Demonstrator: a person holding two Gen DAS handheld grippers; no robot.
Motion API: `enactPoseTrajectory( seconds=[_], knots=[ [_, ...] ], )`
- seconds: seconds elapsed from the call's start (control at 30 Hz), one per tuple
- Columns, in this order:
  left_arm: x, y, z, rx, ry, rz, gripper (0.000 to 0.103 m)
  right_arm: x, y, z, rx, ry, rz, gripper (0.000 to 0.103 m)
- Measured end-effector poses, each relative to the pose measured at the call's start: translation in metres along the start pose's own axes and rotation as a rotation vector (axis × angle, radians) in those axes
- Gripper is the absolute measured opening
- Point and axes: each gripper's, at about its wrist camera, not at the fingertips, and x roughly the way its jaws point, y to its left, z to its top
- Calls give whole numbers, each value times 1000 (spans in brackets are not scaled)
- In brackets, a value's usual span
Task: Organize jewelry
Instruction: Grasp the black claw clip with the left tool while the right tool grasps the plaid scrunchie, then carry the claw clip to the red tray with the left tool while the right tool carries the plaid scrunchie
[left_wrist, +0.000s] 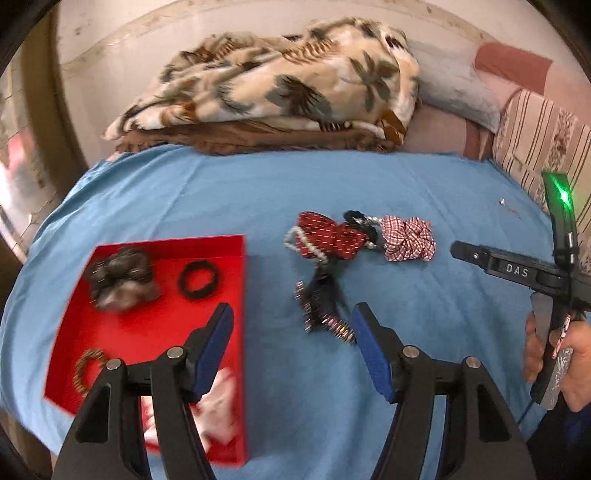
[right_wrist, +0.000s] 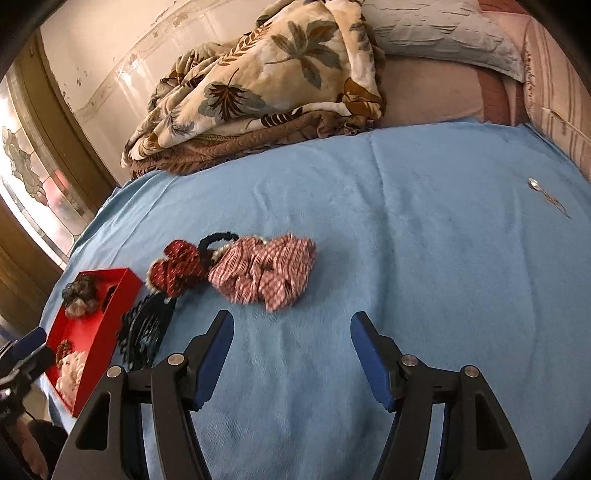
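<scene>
I have four pieces in the red tray (left_wrist: 122, 332); the pile (left_wrist: 354, 236) on the bed remains. Left tool (left_wrist: 291, 325) and right tool (right_wrist: 291, 328) both released, empty.

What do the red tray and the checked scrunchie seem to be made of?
Red tray: probably stiff card or thin plastic, with a smooth, mostly matte finish; its walls are thin, straight and sharp-cornered. Checked scrunchie: woven fabric in a red and white check, soft and matte; it is gathered into puckered folds, probably around a hidden elastic.
</scene>
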Motion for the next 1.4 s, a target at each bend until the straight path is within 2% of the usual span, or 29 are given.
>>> enactPoseTrajectory(
  seconds=[0.17,0.43,0.5,0.6,0.67,0.7,0.73,0.8,0.83,1.0,1.2,1.4],
  knots=[
    [39,-12,11,-28,74,-42,66,30,1,13,-24,25,14,70],
    [82,-20,19,5,131,-6,66,63,-4,22,10,46,55,70],
    [91,-20,19,-7,149,-12,66,66,-2,23,1,47,63,61],
    [99,-19,18,-25,172,-26,66,68,3,24,-20,55,72,35],
    [102,-20,17,-32,179,-32,66,68,4,23,-25,54,71,30],
    [103,-21,17,-33,184,-35,65,67,4,23,-23,53,74,24],
    [103,-22,17,-34,184,-39,54,66,3,23,-19,54,77,20],
    [102,-26,16,-27,190,-30,37,64,3,23,-9,50,77,15],
    [101,-27,16,-25,190,-29,33,62,3,23,-4,47,76,13],
    [85,-28,14,-53,182,-73,33,50,8,21,-4,23,59,11],
    [46,-30,6,-72,143,-121,33,26,18,15,-27,-13,47,10],
    [2,-26,-5,-63,91,-119,33,-7,28,8,-41,-59,57,10]
  ],
)
